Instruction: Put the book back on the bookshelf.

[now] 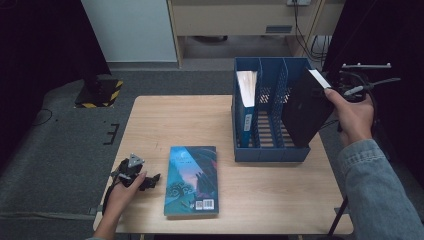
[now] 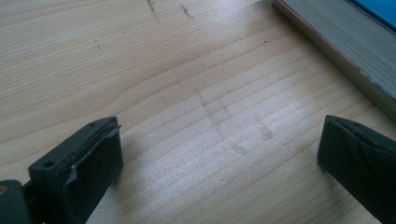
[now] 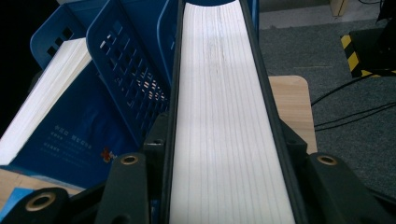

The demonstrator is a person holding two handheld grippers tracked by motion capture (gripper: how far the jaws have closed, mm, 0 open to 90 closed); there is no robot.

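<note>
Holding a black-covered book [image 1: 304,112] tilted over the rightmost slot of the blue file rack [image 1: 270,152], at about 2 o'clock on the counter [image 1: 150,115], with the right gripper [image 1: 327,90] pinching it by its upper corner; seen from the right gripper view, jaws pressed against both covers, white page edges [image 3: 224,116] running away between them toward the rack. Leaning lower edge down against the rack's right end, upper end out past the rack's side. Standing already in the leftmost slot, one blue book [image 1: 246,107], its pages up, with two perforated dividers [image 1: 276,92] between it and the black one; middle slot bare. Lying flat near 6 o'clock, one teal-covered book [image 1: 192,180], barcode toward the near edge, well apart from the rack. Resting at 8 o'clock just beside that book, the left gripper [image 1: 150,181], jaws spread wide over bare wood and pinching nothing; in the left gripper view, the teal book's page edge [image 2: 341,51] crossing the upper right corner. Counting up: three books, one rack with three slots, two grippers.
</note>
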